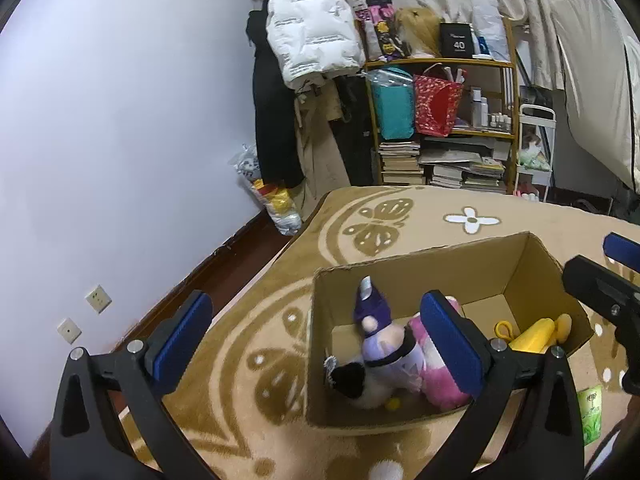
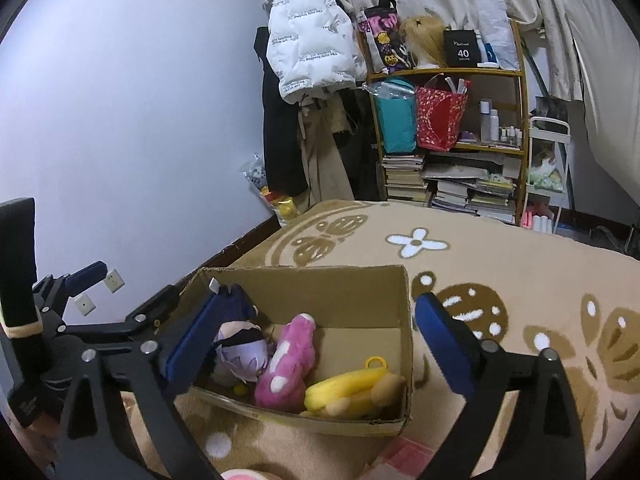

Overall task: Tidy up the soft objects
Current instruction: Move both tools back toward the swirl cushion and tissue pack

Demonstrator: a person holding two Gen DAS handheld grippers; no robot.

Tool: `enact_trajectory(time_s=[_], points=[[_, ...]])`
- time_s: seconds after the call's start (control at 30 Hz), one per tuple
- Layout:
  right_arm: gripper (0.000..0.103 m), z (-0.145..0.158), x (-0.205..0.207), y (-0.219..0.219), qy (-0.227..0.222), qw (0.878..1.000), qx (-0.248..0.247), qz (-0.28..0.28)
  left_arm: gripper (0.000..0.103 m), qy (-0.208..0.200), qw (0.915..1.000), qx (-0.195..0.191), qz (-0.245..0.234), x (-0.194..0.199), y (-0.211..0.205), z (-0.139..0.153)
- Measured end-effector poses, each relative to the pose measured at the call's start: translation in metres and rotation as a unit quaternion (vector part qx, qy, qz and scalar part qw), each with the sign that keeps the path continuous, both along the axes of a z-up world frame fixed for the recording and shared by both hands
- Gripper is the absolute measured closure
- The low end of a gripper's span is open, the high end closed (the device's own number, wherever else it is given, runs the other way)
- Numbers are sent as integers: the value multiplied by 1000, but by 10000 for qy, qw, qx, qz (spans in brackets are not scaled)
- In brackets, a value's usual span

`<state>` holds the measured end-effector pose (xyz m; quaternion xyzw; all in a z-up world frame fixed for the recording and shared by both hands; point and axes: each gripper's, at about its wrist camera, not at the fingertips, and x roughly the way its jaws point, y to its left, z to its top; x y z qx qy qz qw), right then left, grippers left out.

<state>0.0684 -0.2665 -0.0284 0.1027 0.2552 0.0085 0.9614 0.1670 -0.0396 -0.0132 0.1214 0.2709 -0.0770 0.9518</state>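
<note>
An open cardboard box (image 1: 440,268) (image 2: 312,280) stands on a patterned blanket. Inside lie a purple-haired plush doll (image 1: 380,344) (image 2: 242,346), a pink plush (image 1: 436,376) (image 2: 288,364) and a yellow banana plush (image 1: 534,336) (image 2: 344,388). My left gripper (image 1: 316,336) is open and empty, above the box's near left corner; it also shows at the left of the right wrist view (image 2: 80,280). My right gripper (image 2: 316,344) is open and empty above the box; part of it shows in the left wrist view (image 1: 608,280).
The tan blanket (image 1: 400,216) (image 2: 520,264) covers the surface. A cluttered shelf (image 1: 444,120) (image 2: 452,128) with books and bags stands behind, beside hanging coats (image 1: 312,32). A white wall (image 1: 120,120) is on the left. A green packet (image 1: 591,412) lies right of the box.
</note>
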Motion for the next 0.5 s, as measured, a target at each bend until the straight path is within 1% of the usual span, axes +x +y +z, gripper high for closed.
enact_trajectory(time_s=[0.3,0.5], points=[[0,2,-14,1,192,9998,-48,-61,0,223,9993,-191,229,-19,28,7],[0,5,-26,-4,317,9994,102,-47,0,410,9977,-413,353,-30,42,9]])
